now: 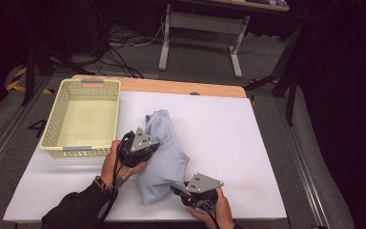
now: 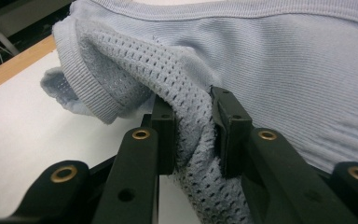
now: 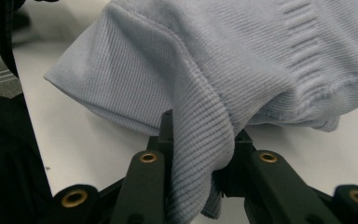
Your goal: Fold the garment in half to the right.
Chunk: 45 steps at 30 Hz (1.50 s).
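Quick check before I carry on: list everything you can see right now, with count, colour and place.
knit garment: one, pale blue, mid-table, bunched, pinched at two spots.
basket: one, pale yellow perforated plastic, far left of the table, nothing inside.
table: one, white top with a wooden far edge.
cables: several, dark, on the floor beyond the table.
desk frame: one, grey, behind the table.
left claw: one, black, shut on the garment's mesh fold.
right claw: one, black, shut on a ribbed fold near the front edge.
hands: two, dark sleeves, from the bottom.
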Each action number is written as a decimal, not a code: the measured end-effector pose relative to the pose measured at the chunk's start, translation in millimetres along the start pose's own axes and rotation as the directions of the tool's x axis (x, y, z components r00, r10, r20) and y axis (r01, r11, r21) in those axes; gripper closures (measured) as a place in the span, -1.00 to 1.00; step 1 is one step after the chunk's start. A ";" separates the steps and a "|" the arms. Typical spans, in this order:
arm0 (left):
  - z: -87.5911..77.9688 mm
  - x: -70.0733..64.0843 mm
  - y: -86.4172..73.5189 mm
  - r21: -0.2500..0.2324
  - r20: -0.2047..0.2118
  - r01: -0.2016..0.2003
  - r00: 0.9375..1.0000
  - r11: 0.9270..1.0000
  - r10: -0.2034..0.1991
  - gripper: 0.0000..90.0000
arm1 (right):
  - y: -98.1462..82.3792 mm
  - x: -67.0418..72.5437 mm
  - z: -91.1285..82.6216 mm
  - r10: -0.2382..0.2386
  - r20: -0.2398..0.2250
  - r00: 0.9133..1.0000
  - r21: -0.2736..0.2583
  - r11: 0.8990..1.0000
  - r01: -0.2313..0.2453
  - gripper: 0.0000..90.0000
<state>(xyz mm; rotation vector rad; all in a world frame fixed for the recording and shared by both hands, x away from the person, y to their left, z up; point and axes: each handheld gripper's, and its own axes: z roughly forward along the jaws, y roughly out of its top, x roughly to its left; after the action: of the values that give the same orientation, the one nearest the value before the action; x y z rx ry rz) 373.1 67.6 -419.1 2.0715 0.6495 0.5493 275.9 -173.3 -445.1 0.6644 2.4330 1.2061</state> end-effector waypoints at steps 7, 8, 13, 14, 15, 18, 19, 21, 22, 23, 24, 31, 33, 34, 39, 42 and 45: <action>-11.9 6.1 -2.7 -0.027 0.007 0.005 1.000 1.000 -0.004 0.63 | 8.6 5.6 5.9 -0.012 -0.016 1.000 -0.017 1.000 0.011 0.65; -13.2 6.3 -2.5 -0.029 0.010 0.004 1.000 1.000 -0.004 0.63 | 9.0 5.9 6.5 -0.012 -0.017 1.000 -0.018 1.000 0.012 0.65; -19.2 6.8 -3.8 -0.034 0.006 0.007 1.000 0.999 -0.006 0.63 | 9.9 7.3 9.1 -0.019 -0.025 0.999 -0.021 1.000 0.019 0.65; -21.1 6.8 -4.1 -0.037 0.003 0.006 1.000 0.999 -0.006 0.63 | 9.9 7.5 9.3 -0.020 -0.026 0.999 -0.021 1.000 0.020 0.65; -21.1 6.8 -4.1 -0.037 0.003 0.006 1.000 0.999 -0.006 0.63 | 10.2 7.7 9.4 -0.021 -0.028 0.999 -0.023 1.000 0.021 0.65; -25.8 7.2 -4.8 -0.040 -0.006 0.005 1.000 0.999 -0.005 0.63 | 10.9 7.4 10.4 -0.030 -0.033 0.999 -0.029 0.999 0.029 0.65; -27.1 7.5 -5.4 -0.040 -0.006 0.008 1.000 0.999 -0.009 0.63 | 11.1 7.3 11.1 -0.035 -0.038 0.999 -0.028 0.999 0.033 0.65; -29.9 8.9 -7.7 -0.036 -0.011 0.014 1.000 0.999 -0.015 0.63 | 12.5 7.9 13.4 -0.038 -0.046 0.998 -0.033 0.999 0.036 0.65; -30.3 9.1 -8.2 -0.037 -0.013 0.016 1.000 0.999 -0.017 0.63 | 12.9 8.0 14.3 -0.044 -0.049 0.998 -0.030 0.999 0.042 0.65; -31.3 9.6 -9.3 -0.037 -0.014 0.020 1.000 0.999 -0.021 0.63 | 13.3 8.3 14.7 -0.042 -0.052 0.998 -0.031 0.999 0.040 0.65; -32.4 10.2 -10.2 -0.037 -0.017 0.021 1.000 0.999 -0.022 0.63 | 13.8 8.4 15.7 -0.047 -0.055 0.997 -0.030 0.998 0.046 0.65; -42.4 13.1 -15.4 -0.038 -0.040 0.028 0.999 0.999 -0.029 0.63 | 16.9 9.4 22.7 -0.059 -0.077 0.995 -0.034 0.998 0.057 0.65; -44.6 13.2 -16.6 -0.038 -0.046 0.030 0.998 0.999 -0.032 0.63 | 17.7 9.6 23.8 -0.065 -0.081 0.995 -0.035 0.997 0.063 0.65; -45.4 13.2 -17.0 -0.037 -0.048 0.029 0.998 0.999 -0.031 0.63 | 18.4 10.0 24.5 -0.067 -0.085 0.994 -0.037 0.997 0.064 0.65; -49.6 13.7 -19.2 -0.037 -0.059 0.033 0.998 0.999 -0.035 0.63 | 20.2 10.8 26.9 -0.078 -0.094 0.993 -0.040 0.996 0.075 0.65; -51.3 14.1 -19.9 -0.034 -0.064 0.031 0.997 0.999 -0.033 0.63 | 21.0 11.3 27.8 -0.082 -0.099 0.992 -0.040 0.996 0.078 0.65; -52.1 14.1 -19.8 -0.036 -0.065 0.028 0.997 0.999 -0.030 0.63 | 21.4 11.2 28.0 -0.082 -0.101 0.991 -0.040 0.996 0.079 0.65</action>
<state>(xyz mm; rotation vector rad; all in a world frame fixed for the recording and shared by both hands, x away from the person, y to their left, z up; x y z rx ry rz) 348.1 117.9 -406.5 2.0151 0.7025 0.6099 285.9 -137.6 -445.0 0.5001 2.4894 1.2782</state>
